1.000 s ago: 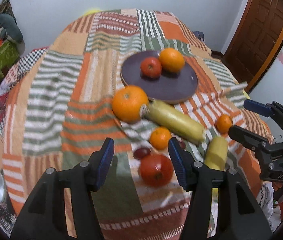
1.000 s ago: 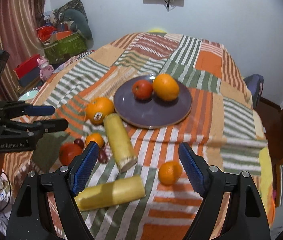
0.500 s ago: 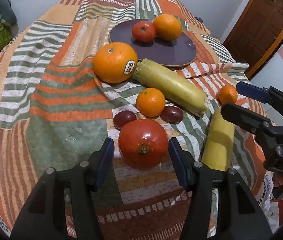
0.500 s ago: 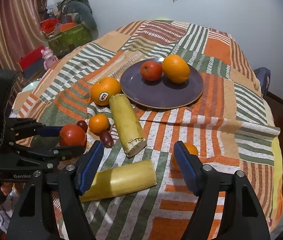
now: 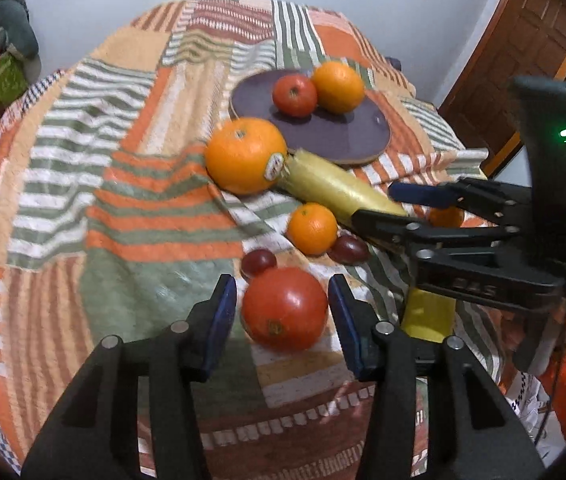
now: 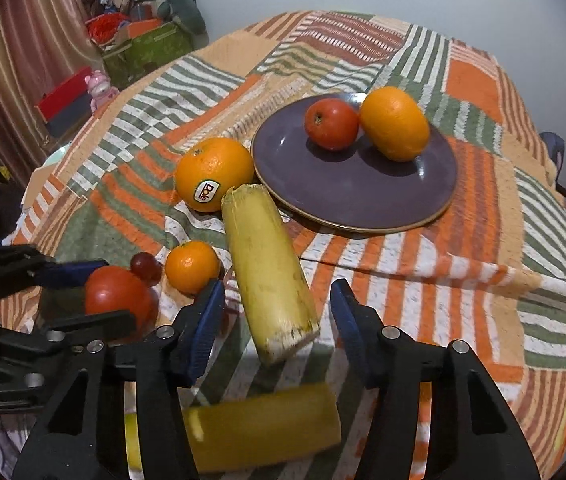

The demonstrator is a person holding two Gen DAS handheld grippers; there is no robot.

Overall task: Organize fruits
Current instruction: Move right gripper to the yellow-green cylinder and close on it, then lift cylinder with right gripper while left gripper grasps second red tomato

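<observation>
A dark purple plate (image 5: 335,136) holds a red apple (image 5: 294,95) and an orange (image 5: 337,87); it also shows in the right wrist view (image 6: 363,196). My left gripper (image 5: 283,308) is open with its jaws on either side of a red tomato (image 5: 284,309) on the cloth. My right gripper (image 6: 277,312) is open around the near end of a long yellow stalk piece (image 6: 267,276). A second yellow piece (image 6: 259,428) lies below it. A big orange (image 6: 213,174), a small orange (image 6: 192,266) and a dark grape (image 6: 145,263) lie nearby.
A striped patchwork cloth (image 5: 123,184) covers the round table and has a fold at the right (image 6: 483,272). Another small orange (image 5: 447,216) lies behind my right gripper (image 5: 415,208). Boxes and toys (image 6: 135,44) stand beyond the table's left side. A wooden door (image 5: 523,52) is at the right.
My left gripper has moved forward so the tomato sits between its jaws. My right gripper has moved left and forward over the long yellow piece.
</observation>
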